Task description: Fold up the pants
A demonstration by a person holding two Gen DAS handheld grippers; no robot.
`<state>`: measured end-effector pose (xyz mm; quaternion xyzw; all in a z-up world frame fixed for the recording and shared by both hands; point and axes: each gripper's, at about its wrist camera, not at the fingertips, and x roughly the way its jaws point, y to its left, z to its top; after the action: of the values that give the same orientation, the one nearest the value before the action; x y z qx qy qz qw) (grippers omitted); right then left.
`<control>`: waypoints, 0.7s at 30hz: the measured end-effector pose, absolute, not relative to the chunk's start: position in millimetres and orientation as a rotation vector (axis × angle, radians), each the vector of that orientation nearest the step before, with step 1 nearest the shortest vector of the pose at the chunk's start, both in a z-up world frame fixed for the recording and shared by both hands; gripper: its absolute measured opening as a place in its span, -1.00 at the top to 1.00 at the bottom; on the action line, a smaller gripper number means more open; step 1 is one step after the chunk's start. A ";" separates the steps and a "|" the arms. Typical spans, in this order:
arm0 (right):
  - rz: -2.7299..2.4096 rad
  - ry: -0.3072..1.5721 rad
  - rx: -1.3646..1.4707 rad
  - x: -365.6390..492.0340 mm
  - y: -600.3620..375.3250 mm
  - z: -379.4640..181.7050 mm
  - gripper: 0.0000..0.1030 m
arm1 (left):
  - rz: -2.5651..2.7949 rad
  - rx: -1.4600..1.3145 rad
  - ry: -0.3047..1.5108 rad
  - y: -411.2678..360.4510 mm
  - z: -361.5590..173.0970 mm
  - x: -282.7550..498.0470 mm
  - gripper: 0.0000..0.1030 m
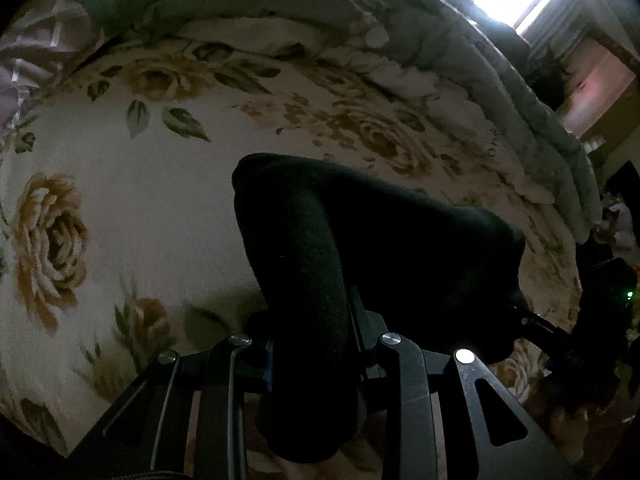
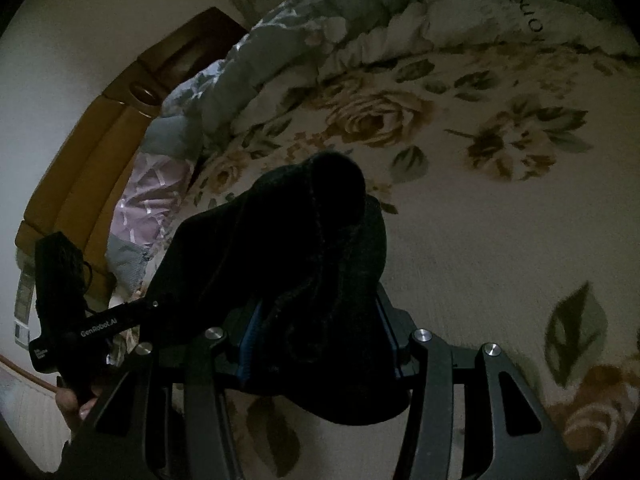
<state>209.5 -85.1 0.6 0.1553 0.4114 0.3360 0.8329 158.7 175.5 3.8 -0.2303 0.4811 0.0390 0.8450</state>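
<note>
"genrobot.ai" reads in white on the left claw (image 2: 100,326), lower left of the right wrist view. one pair of dark pants (image 1: 340,248), centre frame above a rose-print bed sheet (image 1: 120,200), is pinched by two claws: left claw and right claw (image 2: 320,344). one grey quilt (image 1: 360,4) along the top.

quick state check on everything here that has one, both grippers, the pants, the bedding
left gripper: shut on the pants
right gripper: shut on the pants
pants: dark, bunched, held up between both grippers above the bed
floral sheet: spread flat
quilt: rumpled, pushed to the far edge
</note>
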 end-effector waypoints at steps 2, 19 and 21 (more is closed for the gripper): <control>0.715 0.886 0.321 216.4 -81.7 -3.2 0.01 | 0.086 -0.487 1.026 178.9 -2.7 163.2 0.46; 0.681 0.952 0.323 239.1 -89.0 -30.0 -0.52 | 0.111 -0.508 1.065 188.3 -34.9 160.2 -0.42; 0.673 0.944 0.308 236.5 -88.0 -28.9 -0.54 | 0.119 -0.508 1.067 188.7 -35.5 157.8 -0.44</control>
<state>236.5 -88.0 -28.9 0.1447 0.4443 0.3166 0.8255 157.8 188.7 -35.5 -0.2394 0.5027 0.0558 0.8287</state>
